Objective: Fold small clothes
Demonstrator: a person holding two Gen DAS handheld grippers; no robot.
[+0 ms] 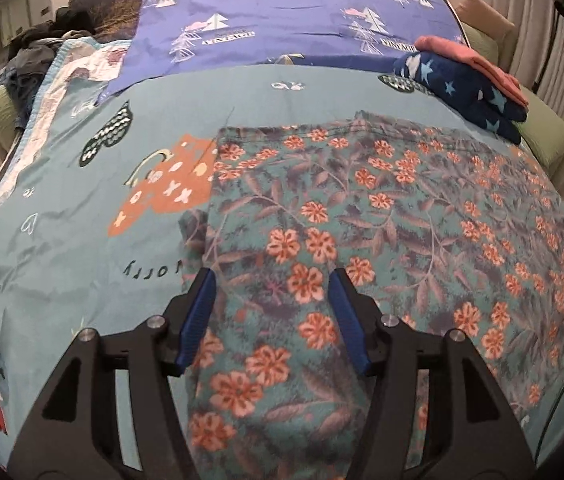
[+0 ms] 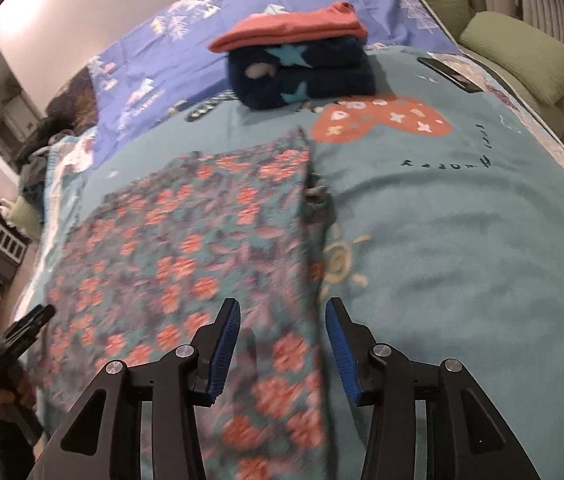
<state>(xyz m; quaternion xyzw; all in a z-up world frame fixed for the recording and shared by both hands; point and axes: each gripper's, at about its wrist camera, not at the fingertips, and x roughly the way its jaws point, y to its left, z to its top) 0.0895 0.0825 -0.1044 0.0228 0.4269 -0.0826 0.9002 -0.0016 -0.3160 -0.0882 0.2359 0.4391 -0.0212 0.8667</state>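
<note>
Floral garment (image 1: 361, 216) lies spread flat on the teal bedspread (image 1: 82, 240), near side of the bed, with a narrow part running toward the cameras. Left gripper (image 1: 272, 276) hangs over that near part, jaws about half open, cloth seen between the blue pads but no pinch visible. Right gripper (image 2: 282, 306) hangs over the garment's right edge, jaws partly open, nothing gripped; the view is blurred. Far right: folded navy star garment (image 2: 301, 76) with a folded pink garment (image 2: 293, 28) on top. A purple sheet (image 1: 282, 20) covers the far side. Black phone (image 2: 447, 74) lies right of the stack.
</note>
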